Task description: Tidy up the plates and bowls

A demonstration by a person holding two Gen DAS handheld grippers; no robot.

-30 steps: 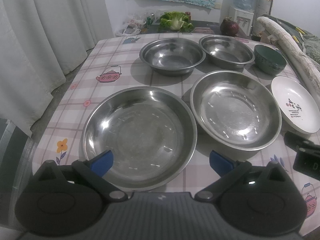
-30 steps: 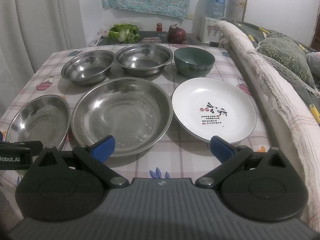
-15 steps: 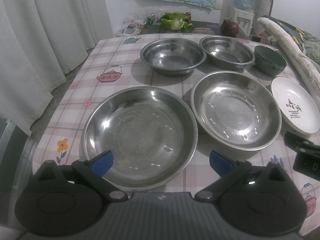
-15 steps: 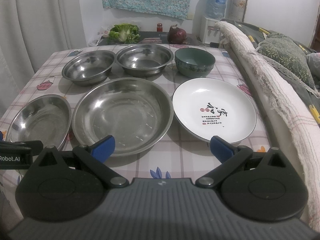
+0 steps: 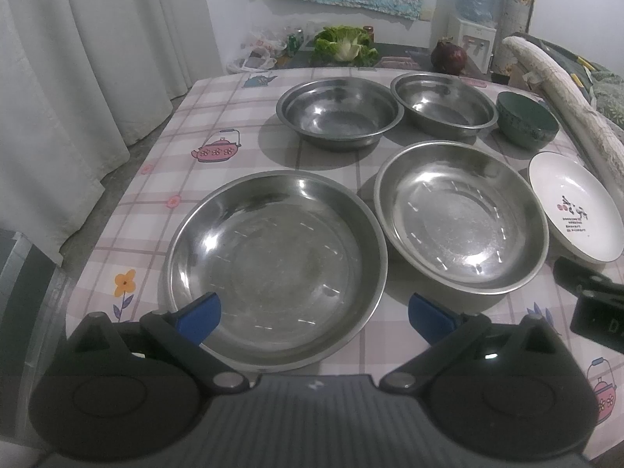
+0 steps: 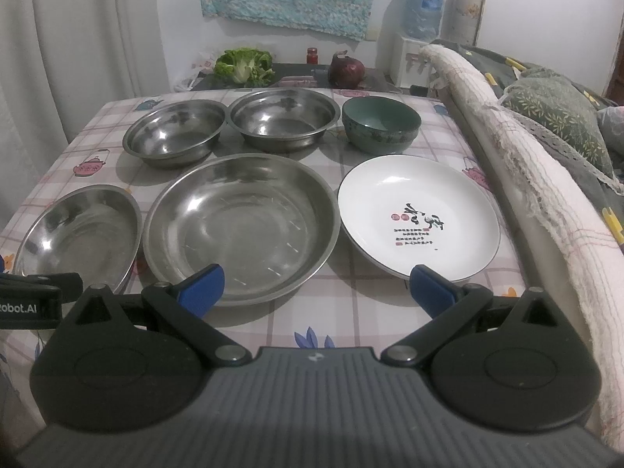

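Your table (image 5: 218,124), under its checked cloth, carries six dishes, all standing rim up; being round, none has a long axis to speak of. Biggest are the two wide steel plates: one (image 5: 273,265) directly ahead of your left gripper (image 5: 314,314), the other (image 6: 238,226) ahead of your right gripper (image 6: 316,286), their rims just beside each other. Next comes the single white plate (image 6: 417,214) with its printed motif, at the right of the front row. Behind sit two steel bowls (image 5: 337,113) (image 6: 282,119), side by side, then one small green bowl (image 6: 380,124) at the far right. Both your grippers hang at the near table edge with fingers spread wide, holding nothing, clear of every dish.
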